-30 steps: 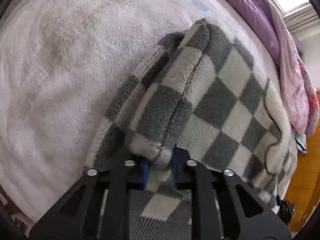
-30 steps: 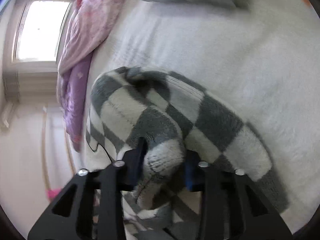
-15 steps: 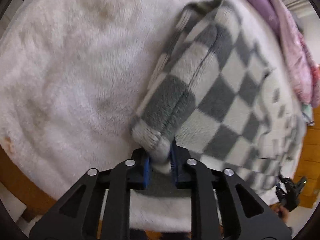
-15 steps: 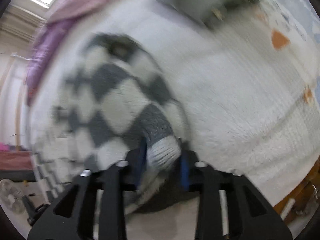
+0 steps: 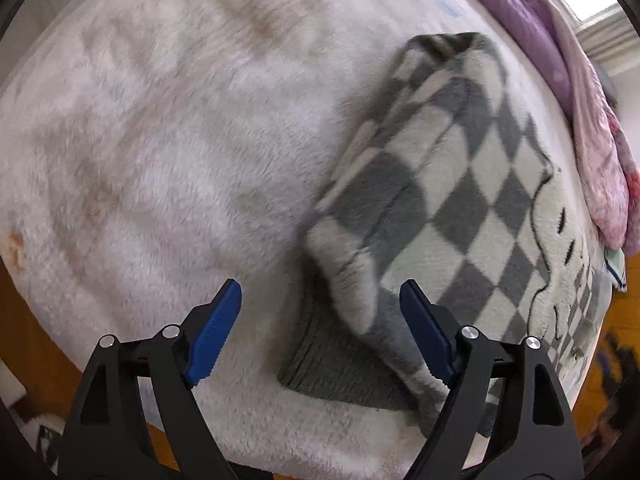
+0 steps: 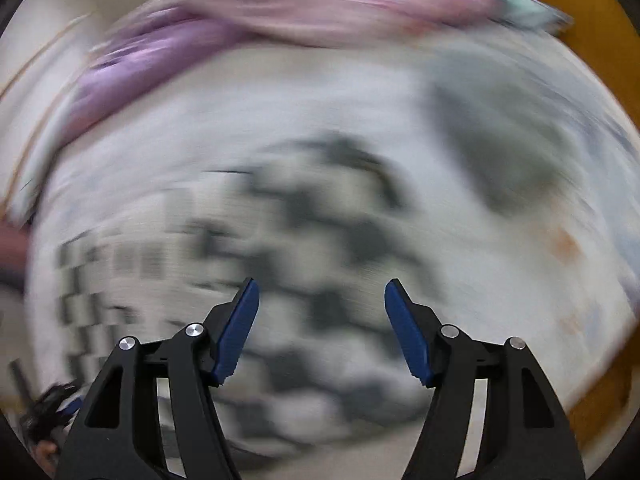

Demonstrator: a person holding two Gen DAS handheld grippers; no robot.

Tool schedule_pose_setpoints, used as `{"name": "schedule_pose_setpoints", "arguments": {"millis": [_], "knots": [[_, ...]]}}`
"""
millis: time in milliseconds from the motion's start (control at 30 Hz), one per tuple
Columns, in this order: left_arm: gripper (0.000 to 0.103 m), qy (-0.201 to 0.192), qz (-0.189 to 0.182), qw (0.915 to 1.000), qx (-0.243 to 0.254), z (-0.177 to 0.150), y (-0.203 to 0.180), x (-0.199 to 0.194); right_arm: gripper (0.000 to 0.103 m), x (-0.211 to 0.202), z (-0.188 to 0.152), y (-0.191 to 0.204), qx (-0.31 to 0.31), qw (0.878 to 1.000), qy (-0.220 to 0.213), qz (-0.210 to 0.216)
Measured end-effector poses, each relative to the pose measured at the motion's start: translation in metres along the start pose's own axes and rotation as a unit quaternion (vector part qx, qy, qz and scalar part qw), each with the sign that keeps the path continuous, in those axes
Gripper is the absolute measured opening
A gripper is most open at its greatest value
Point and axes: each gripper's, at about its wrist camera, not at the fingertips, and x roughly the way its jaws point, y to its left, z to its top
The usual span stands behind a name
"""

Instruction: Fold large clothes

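Observation:
A grey-and-cream checkered fleece garment (image 5: 460, 184) lies folded on a white fluffy bed cover (image 5: 160, 152). Its ribbed grey hem and a loose corner flap lie between the fingers of my left gripper (image 5: 320, 292), whose jaws are opening wide with the pads off the cloth. The right wrist view is heavily blurred. There the same checkered garment (image 6: 304, 248) lies below my right gripper (image 6: 320, 292), whose jaws are opening with nothing pressed between the blue pads.
A purple and pink quilt (image 5: 560, 60) is bunched along the far side of the bed, seen also as the quilt (image 6: 280, 12) in the right view. A grey pillow (image 6: 500, 140) lies at right. Orange wooden floor (image 5: 628, 280) shows past the bed edge.
Both grippers held a fold of the garment earlier and have let it go, their jaws now apart. The cloth has dropped onto the bed. The right gripper has risen and rolled, blurring its view.

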Motion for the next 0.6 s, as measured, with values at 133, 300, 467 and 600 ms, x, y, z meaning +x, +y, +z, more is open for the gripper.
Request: {"name": "schedule_pose_setpoints", "arguments": {"millis": [133, 300, 467, 600], "knots": [[0.082, 0.005, 0.001, 0.9999, -0.015, -0.011, 0.008, 0.004, 0.01, 0.062, 0.031, 0.099, -0.081, 0.993, 0.021, 0.086], [0.082, 0.002, -0.026, 0.9989, -0.038, -0.026, 0.021, 0.002, 0.001, 0.128, 0.041, 0.154, -0.14, 0.987, 0.058, 0.056], [0.083, 0.007, -0.033, 0.9984, -0.045, -0.041, 0.037, 0.004, 0.001, 0.169, 0.035, 0.151, -0.137, 0.986, 0.076, 0.063], [0.083, 0.012, -0.04, 0.9983, -0.04, -0.03, 0.037, 0.003, 0.001, 0.151, 0.022, 0.143, -0.1, 0.988, 0.089, 0.075]]}}
